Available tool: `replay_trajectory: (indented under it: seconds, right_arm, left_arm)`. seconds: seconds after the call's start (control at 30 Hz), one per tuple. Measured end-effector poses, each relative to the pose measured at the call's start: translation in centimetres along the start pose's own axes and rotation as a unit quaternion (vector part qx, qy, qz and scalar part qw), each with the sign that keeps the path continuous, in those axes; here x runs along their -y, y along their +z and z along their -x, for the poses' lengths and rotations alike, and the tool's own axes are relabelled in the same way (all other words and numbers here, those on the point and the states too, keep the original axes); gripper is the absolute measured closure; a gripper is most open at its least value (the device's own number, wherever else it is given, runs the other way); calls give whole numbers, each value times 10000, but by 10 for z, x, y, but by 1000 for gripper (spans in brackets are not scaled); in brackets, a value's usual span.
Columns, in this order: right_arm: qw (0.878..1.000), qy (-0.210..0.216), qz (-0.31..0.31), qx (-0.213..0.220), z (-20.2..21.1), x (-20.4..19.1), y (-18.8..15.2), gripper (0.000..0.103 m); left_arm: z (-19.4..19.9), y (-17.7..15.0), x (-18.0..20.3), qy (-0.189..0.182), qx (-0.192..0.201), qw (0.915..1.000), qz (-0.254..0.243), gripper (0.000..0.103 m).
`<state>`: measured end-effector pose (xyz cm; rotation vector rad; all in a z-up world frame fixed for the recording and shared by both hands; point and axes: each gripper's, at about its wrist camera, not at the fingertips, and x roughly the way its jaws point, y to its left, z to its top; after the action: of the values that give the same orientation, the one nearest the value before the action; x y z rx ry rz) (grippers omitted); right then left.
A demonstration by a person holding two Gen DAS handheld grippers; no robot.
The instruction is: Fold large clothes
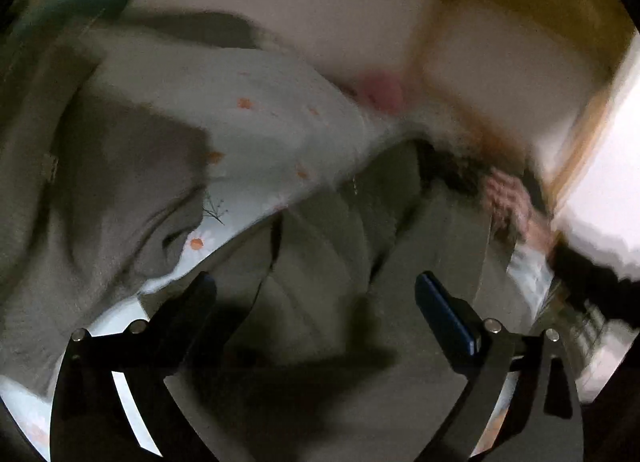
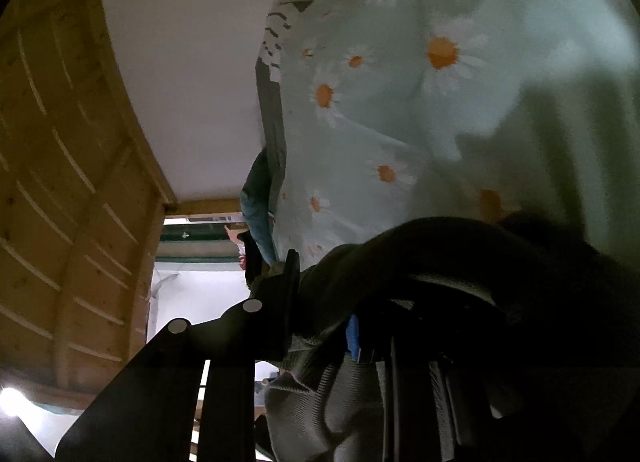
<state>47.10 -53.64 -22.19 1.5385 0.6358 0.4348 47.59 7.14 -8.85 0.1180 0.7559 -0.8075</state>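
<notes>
A large grey knit garment (image 1: 320,254) lies rumpled over a pale daisy-print bedsheet (image 1: 256,110). My left gripper (image 1: 316,290) is open above the garment's dark folds, with nothing between its fingers. The view is motion-blurred. In the right wrist view, my right gripper (image 2: 324,302) is shut on a bunched fold of the grey knit garment (image 2: 332,394), which drapes over and hides the right finger. The daisy sheet (image 2: 400,102) fills the area behind it.
A wooden slatted bed frame (image 2: 60,162) and a white wall (image 2: 180,62) stand to the left. A person's hand (image 1: 508,198) rests at the bed's right edge. A pink object (image 1: 380,90) and a teal item (image 1: 76,2) lie near the wall.
</notes>
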Motion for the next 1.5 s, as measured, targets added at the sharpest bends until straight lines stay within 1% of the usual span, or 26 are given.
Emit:
replay_trajectory:
  seconds: [0.07,0.13,0.27,0.33,0.37,0.4,0.43,0.47,0.57,0.63,0.7,0.77,0.83,0.93,0.97,1.0,1.03,1.07,1.1,1.2,1.27,1.37,1.4,1.43,1.47,1.5]
  right_arm:
    - [10000,29,-23,-30,-4,7,0,82]
    - [10000,50,19,-20,-11,7,-1,82]
    - [10000,33,80,-16,-15,11,-2,82]
    - [9999,49,99,-13,-14,12,-2,82]
    - [9999,57,102,-16,-13,12,-3,82]
    - [9999,51,105,-35,-13,11,-2,82]
    - [9999,45,133,-53,-12,9,-2,82]
    - [9998,39,171,-72,-11,8,-2,82]
    - [9986,116,502,-126,-5,-10,-1,82]
    - [9971,361,677,-16,4,-23,3,82]
    - [9967,486,603,225,11,-25,9,82]
    - [9977,310,405,442,12,-19,18,82]
    - [9977,-292,-26,614,5,-2,28,82]
    - [9928,-1076,134,504,-11,1,33,81]
    - [9911,-1210,370,416,-15,-8,32,68]
    - [9913,-1134,584,312,-18,-16,31,52]
    - [9919,-930,853,165,-20,-26,29,14]
    - [9891,-678,1306,-42,-21,-45,25,3]
    - [9836,-795,1618,-84,-19,-59,22,3]
    - [9474,-1595,2753,-354,-13,-105,11,3]
    - [9102,-2307,3401,-508,-7,-122,1,3]
    - [8016,-4182,4196,-799,4,-107,-17,3]
    - [7924,-4385,4153,-861,11,-98,-21,3]
    - [7971,-4411,4010,-966,21,-86,-25,3]
    - [8129,-4292,3782,-1089,33,-75,-29,3]
    - [8384,-4046,3454,-1186,50,-59,-34,3]
  left_arm:
    - [-15,-18,37,227,-431,9882,-1454,5]
    - [-29,-30,55,342,-660,9749,-2100,5]
    - [-63,-29,58,365,-950,9724,-2100,4]
    - [-73,-18,53,360,-895,9772,-1891,5]
    - [-77,-11,48,390,-915,9804,-1700,11]
    - [-79,0,40,265,-861,9869,-1342,54]
    - [-75,7,32,98,-767,9917,-1026,85]
    - [-71,16,23,18,-579,9962,-652,88]
    - [-52,39,-9,-353,85,9988,338,88]
    - [-39,45,-35,-525,480,9915,1086,88]
    - [-39,46,-67,-731,668,9763,1925,88]
    - [-46,43,-89,-541,640,9646,2501,88]
    - [-56,37,-115,207,539,9503,3060,88]
    - [-82,22,-138,549,72,9391,3392,88]
    - [-83,19,-137,507,137,9391,3396,87]
    - [-80,19,-131,490,262,9412,3333,75]
    - [-76,20,-125,419,345,9438,3260,61]
    - [-70,21,-117,273,434,9475,3156,24]
    - [-65,22,-107,145,479,9508,3058,9]
    - [-46,24,-74,-76,398,9643,2617,9]
    - [-33,19,-50,-48,270,9712,2369,9]
    - [-16,-2,-16,133,151,9752,2206,8]
    - [-14,-7,-10,97,155,9744,2241,8]
    - [-9,-21,-1,21,252,9713,2363,8]
    - [-10,-32,7,-61,274,9686,2470,7]
    - [-11,-47,12,-146,217,9673,2522,7]
